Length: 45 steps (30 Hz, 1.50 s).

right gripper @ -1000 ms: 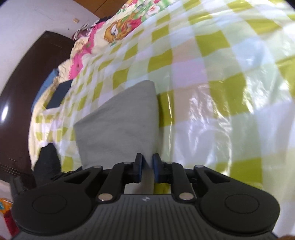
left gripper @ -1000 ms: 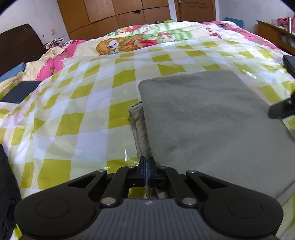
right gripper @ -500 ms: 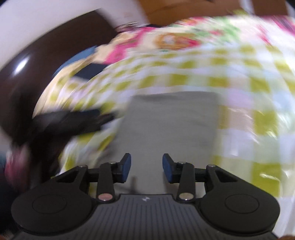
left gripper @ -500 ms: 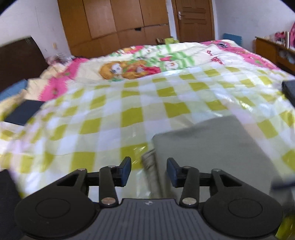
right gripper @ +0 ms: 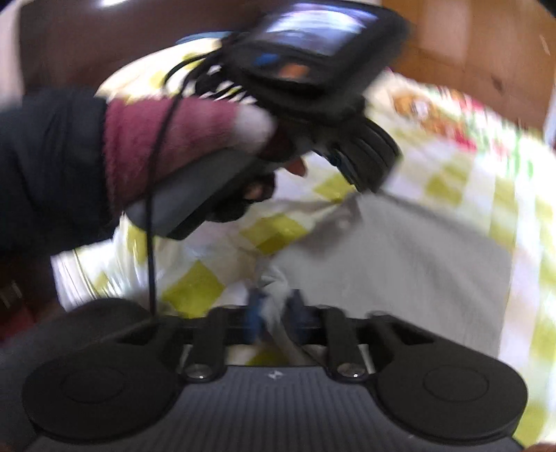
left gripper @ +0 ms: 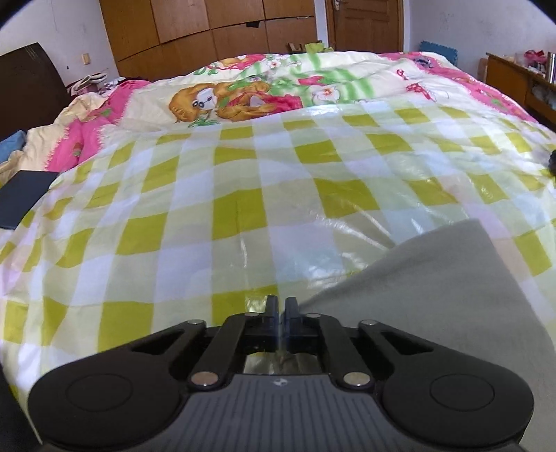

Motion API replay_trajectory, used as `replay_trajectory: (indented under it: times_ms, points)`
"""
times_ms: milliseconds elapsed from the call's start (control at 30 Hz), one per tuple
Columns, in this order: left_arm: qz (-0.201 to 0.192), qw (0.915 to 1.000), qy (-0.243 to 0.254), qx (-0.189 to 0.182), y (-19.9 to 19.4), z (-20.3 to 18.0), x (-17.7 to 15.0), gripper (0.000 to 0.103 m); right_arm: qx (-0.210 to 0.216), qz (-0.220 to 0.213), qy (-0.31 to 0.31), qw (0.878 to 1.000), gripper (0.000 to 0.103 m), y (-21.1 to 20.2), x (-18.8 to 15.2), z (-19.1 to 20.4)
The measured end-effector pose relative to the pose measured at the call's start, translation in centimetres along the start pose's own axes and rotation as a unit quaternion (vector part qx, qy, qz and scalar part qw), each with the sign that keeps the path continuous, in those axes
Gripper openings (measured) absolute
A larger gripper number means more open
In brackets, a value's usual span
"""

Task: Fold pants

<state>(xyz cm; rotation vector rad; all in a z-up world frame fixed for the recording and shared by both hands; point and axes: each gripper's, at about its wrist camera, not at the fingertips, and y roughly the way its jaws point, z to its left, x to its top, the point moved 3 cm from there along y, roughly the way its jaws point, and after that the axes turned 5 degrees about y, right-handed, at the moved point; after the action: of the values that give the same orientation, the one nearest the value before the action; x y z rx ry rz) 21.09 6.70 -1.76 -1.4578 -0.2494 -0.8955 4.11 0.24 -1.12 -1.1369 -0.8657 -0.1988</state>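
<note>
The grey pants [left gripper: 434,295] lie folded on the checked bed cover [left gripper: 243,215], at the lower right of the left wrist view. My left gripper [left gripper: 280,306] is at their left edge. Its jaws are closing to a thin slit, and the cloth runs up to the fingers. In the blurred right wrist view the pants [right gripper: 417,250] fill the middle right. There a hand in a maroon sleeve [right gripper: 166,139] holds the left gripper [right gripper: 365,180], whose tip meets a raised corner. My right gripper [right gripper: 274,309] is closing on a pale bunch of the pants' near edge.
A cartoon-print quilt [left gripper: 243,94] covers the far half of the bed. A dark flat item [left gripper: 21,194] lies at the left edge by the dark headboard [left gripper: 24,87]. Wooden wardrobes [left gripper: 208,27] stand behind, and a wooden side table [left gripper: 514,80] is at the right.
Both grippers opened and have shut again. The left one drew back, so the pants now sit lower right. The right one rolled and swung round to the pants' near edge.
</note>
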Motion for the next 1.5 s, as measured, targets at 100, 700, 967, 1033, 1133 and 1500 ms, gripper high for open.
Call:
replay_trajectory:
  times_ms: [100,700,967,1033,1133,1500]
  points:
    - [-0.02,0.9997,0.01,0.004,-0.5,0.1,1.3,0.017,0.009,-0.034,0.033,0.999,0.007,-1.8,1.8,-1.1]
    - [-0.016,0.9967,0.078,0.018,-0.3,-0.9,0.3,0.019,0.048,0.006,0.062,0.997,0.04,4.5,0.8,-0.3]
    - [0.033,0.995,0.075,0.057,0.9,-1.1,-2.2,0.019,0.037,0.015,0.077,0.996,0.04,3.8,0.0,-1.8]
    - [0.031,0.9959,0.064,0.056,0.3,-0.9,-2.4,0.02,0.035,0.008,0.08,0.996,0.041,3.0,0.1,-1.8]
    - [0.024,0.9965,0.057,0.056,-0.6,-0.8,-2.4,0.021,0.034,-0.005,0.085,0.996,0.042,1.4,0.0,-1.7]
    - [0.002,0.9975,0.052,0.049,-4.2,-2.1,-3.1,0.022,-0.019,-0.043,0.128,0.991,0.051,-3.6,-0.6,-5.2]
